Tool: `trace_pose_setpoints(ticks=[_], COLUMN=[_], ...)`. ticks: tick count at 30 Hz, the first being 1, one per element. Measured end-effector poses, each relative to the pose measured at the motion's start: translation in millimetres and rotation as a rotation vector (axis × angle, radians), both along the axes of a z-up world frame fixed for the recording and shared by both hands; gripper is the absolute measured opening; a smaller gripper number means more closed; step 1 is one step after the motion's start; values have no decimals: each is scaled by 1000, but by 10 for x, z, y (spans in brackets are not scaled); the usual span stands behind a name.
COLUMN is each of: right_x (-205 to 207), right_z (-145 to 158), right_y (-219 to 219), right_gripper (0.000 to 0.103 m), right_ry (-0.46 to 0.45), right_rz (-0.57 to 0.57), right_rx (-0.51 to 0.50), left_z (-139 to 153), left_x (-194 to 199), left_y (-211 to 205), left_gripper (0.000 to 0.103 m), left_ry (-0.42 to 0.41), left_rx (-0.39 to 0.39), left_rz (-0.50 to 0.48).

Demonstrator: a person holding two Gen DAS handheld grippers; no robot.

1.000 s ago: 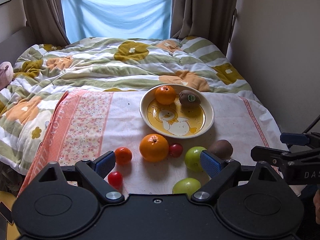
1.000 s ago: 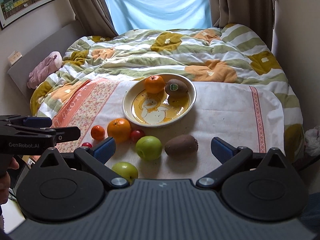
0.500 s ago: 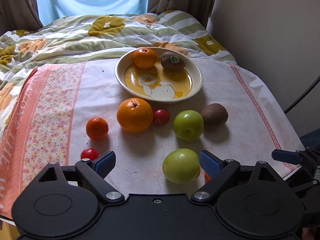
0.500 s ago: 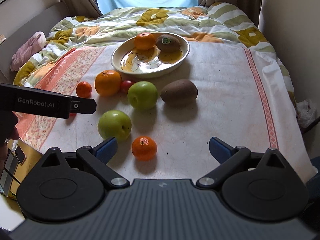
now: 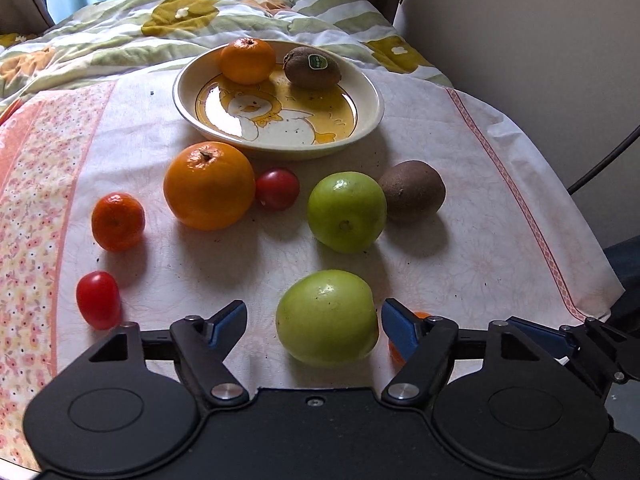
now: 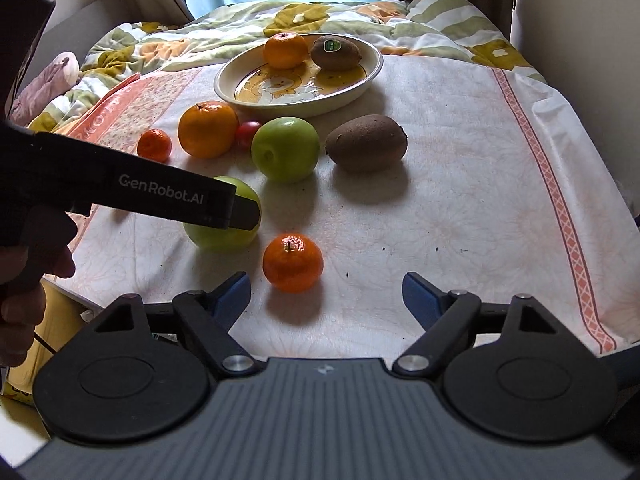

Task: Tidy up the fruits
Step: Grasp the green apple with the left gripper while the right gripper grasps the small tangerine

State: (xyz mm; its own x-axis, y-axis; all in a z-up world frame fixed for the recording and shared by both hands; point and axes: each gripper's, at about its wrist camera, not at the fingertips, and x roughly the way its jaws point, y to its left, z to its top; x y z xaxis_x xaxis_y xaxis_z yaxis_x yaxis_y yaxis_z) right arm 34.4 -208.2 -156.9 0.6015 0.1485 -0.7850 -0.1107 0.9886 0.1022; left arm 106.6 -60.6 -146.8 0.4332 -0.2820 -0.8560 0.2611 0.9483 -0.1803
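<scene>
A: Where was the left gripper [image 5: 314, 322]?
B: Wide apart around the near green apple [image 5: 326, 317], not touching it

A: And the right gripper [image 6: 326, 292]?
B: Spread too, tangerine [image 6: 293, 263] just ahead. Plate [image 6: 362, 80] farther back held an orange [image 6: 285, 50] and a kiwi [image 6: 336, 53]

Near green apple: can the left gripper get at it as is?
Probably yes. The left gripper is open with the near green apple already between its fingers, nothing between; a small mandarin sits just beside it.

Count: two green apples [image 5: 327, 317] [image 5: 346, 211]; two kiwis [image 5: 412, 191] [image 5: 312, 67]; four oranges [image 5: 209, 184] [image 5: 118, 221] [image 5: 248, 60] [image 6: 293, 263]; two tomatoes [image 5: 98, 299] [image 5: 277, 189]; one plate [image 5: 372, 116].
</scene>
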Motion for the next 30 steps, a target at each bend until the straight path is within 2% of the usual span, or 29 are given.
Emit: trace_pose_setpoints(ticks=[5, 14, 30], right_x=[22, 74, 201], right_z=[-6, -56, -138], right_y=[32, 82, 124], right_gripper=[96, 83, 75], right_ry=[-3, 10, 12], right_rz=[3, 26, 46], right_rx=[2, -1, 9], left_z=[-57, -46, 24], left_x=[23, -25, -112], left_y=[23, 68, 316], left_gripper=[61, 61, 60], left_ry=[43, 23, -9], left_rx=[-52, -56, -46], left_rz=[1, 0, 58])
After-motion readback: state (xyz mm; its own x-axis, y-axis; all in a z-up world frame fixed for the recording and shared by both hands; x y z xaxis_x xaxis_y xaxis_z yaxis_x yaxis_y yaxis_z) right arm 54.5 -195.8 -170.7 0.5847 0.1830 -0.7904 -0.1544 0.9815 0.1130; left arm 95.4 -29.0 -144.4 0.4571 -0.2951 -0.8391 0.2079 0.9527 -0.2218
